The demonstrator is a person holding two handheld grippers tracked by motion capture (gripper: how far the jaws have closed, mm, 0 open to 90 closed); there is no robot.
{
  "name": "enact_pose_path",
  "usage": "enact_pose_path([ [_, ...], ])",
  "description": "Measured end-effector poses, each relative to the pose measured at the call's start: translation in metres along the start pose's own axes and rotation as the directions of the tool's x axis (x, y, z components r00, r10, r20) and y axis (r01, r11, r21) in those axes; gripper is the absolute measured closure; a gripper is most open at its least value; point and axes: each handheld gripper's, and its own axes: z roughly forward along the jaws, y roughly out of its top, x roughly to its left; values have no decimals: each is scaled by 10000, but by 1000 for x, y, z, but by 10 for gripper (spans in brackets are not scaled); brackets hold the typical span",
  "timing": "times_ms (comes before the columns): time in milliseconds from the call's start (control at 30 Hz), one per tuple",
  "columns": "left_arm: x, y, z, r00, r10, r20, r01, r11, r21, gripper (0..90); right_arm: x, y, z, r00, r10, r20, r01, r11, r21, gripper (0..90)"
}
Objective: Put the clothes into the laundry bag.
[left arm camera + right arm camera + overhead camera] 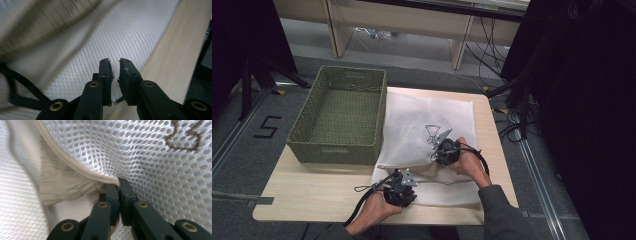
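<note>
A white mesh laundry bag (422, 120) lies flat on the table, with a brown line drawing (432, 132) printed on it. A beige garment (412, 167) shows at its open near edge. My right gripper (434, 156) is shut on the bag's zipper edge (82, 171); in the right gripper view (118, 182) the mesh (155, 157) stretches to the right and the beige garment (60, 185) sits left of the jaws. My left gripper (406, 179) hovers over the bag's near part. Its jaws (114, 62) stand a narrow gap apart with nothing between them, above white mesh (130, 32).
A green woven basket (337, 150), empty inside, stands on the left half of the wooden table (312, 195). The table's edge (172, 50) runs just right of my left gripper. Black cables and stands crowd the floor at the right.
</note>
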Motion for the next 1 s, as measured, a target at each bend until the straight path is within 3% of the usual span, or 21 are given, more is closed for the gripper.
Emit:
enact_pose_path([
  [67,3,9,-2,10000,-91,-13,91,9995,-319,785,4,-1,-7,9998,169,-74,-170,9998,-107,881],
  [200,11,24,5,9989,-432,-189,420,9973,-605,781,9,-1,-18,9996,68,-290,-77,9995,-310,882],
  [367,23,31,24,9963,-827,-232,815,9954,-501,770,11,-3,-30,9990,-8,-448,-25,9973,-735,882],
  [667,24,39,45,9960,-735,-510,707,9960,-548,707,17,-3,-44,9986,74,-524,-116,9967,-798,882],
  [733,25,41,49,9941,-595,-912,548,9971,-534,786,17,-3,-45,9985,9,-548,-56,9963,-854,882],
  [833,31,44,53,9861,-721,-1498,630,9959,-643,883,17,-3,-47,9982,36,-598,-88,9962,-866,883],
  [933,34,47,55,9808,-765,-1792,631,9949,-793,895,19,-3,-51,9976,50,-687,-116,9953,-964,883],
  [967,34,50,54,9764,-762,-2018,575,9936,-973,894,19,-3,-52,9973,93,-724,-161,9954,-940,883],
  [1000,34,50,54,9764,-762,-2018,575,9936,-973,895,19,-3,-52,9973,93,-724,-161,9954,-940,883],
])
